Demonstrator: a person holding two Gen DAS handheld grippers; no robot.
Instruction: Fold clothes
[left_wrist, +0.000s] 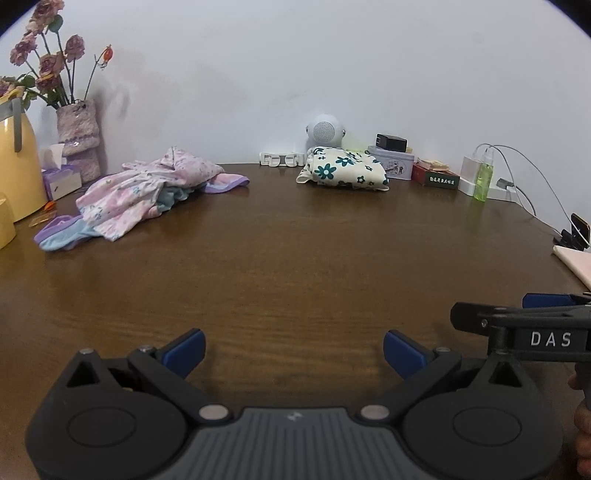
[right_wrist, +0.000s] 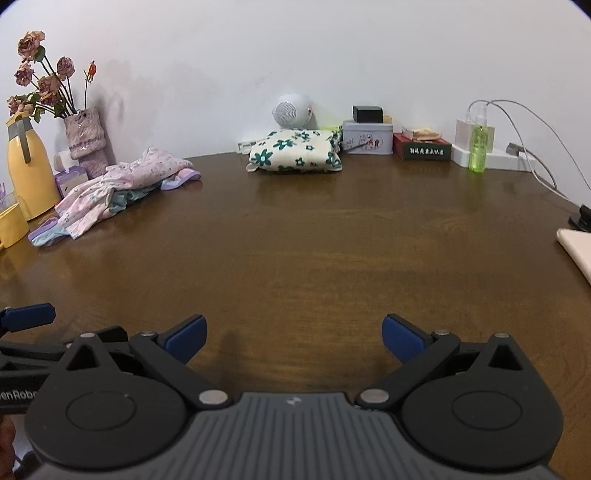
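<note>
Left gripper (left_wrist: 294, 350): fingers spread wide, grasping nothing; it hangs over bare wood near the table's front edge.
Right gripper (right_wrist: 293, 338): fingers likewise parted and empty, over the same front stretch. In the left wrist view it enters side-on at the right border, cut off by the frame, its fingers not readable from there.
Table (left_wrist: 295, 258): brown wood; the front edge is hidden behind both gripper bodies.
Unfolded clothes (left_wrist: 147, 192): a loose heap toward the back left corner, a pink floral garment lying over blue and purple pieces. How many garments lie beneath cannot be told.
Folded garment (left_wrist: 341, 170): cream with teal flowers, a neat bundle at the back edge near the middle, well apart from the heap and both grippers.
Speaker (left_wrist: 325, 131): a round white device behind the folded garment; its base is hidden.
Tin (left_wrist: 393, 164): just right of the folded garment, a dark block on its lid.
Red box (left_wrist: 436, 178): beside the tin; lettering too small to read.
Green bottle (left_wrist: 484, 179): in front of a white charger with cables, back right.
Vase of flowers (left_wrist: 79, 136): back left corner.
Yellow jug (left_wrist: 16, 162): left edge, partly cut off.
Hand (left_wrist: 583, 424): only a sliver shows at the right border.
</note>
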